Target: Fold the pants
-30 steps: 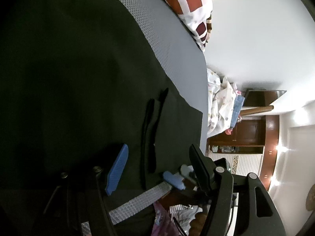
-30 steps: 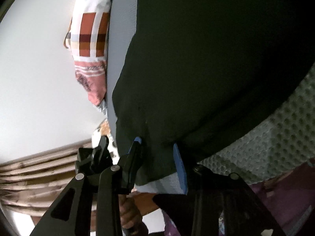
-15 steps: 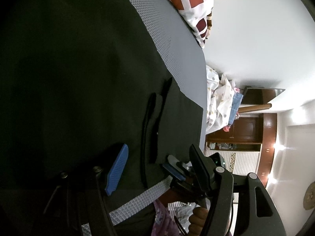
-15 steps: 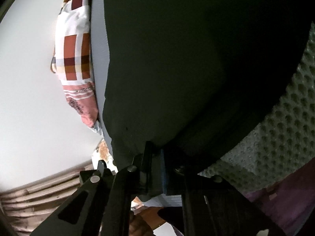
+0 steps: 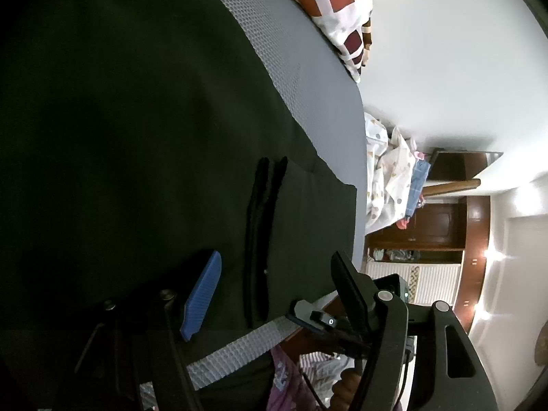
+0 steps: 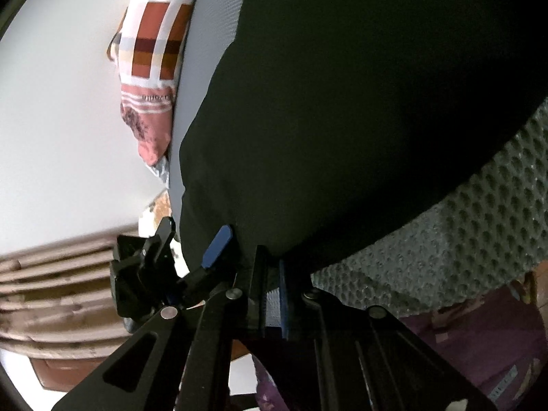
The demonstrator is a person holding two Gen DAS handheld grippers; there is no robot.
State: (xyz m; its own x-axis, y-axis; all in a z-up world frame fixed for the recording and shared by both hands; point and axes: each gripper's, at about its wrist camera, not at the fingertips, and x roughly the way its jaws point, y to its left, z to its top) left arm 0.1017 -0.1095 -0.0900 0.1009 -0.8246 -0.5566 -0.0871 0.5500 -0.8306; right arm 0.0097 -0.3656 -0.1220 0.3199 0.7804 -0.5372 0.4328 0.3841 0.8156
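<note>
The black pants (image 5: 137,130) lie spread on the grey textured bed cover (image 5: 308,78). In the left wrist view my left gripper (image 5: 274,284) is open over the pants' waistband, with two black drawstrings (image 5: 260,233) between its fingers. My right gripper shows past it at the bed edge (image 5: 308,315). In the right wrist view the pants (image 6: 359,102) fill the frame and my right gripper (image 6: 270,267) is shut on the pants' near edge. The left gripper shows at its left (image 6: 219,250).
A checked red and white pillow (image 5: 335,10) lies at the far end of the bed against a white wall; it also shows in the right wrist view (image 6: 150,54). Clothes (image 5: 390,178) hang beside a dark wooden cabinet (image 5: 441,219). Purple fabric (image 6: 479,342) is near the bed edge.
My right gripper went from open to shut on the pants' edge. The left gripper stayed open and barely moved over the waistband.
</note>
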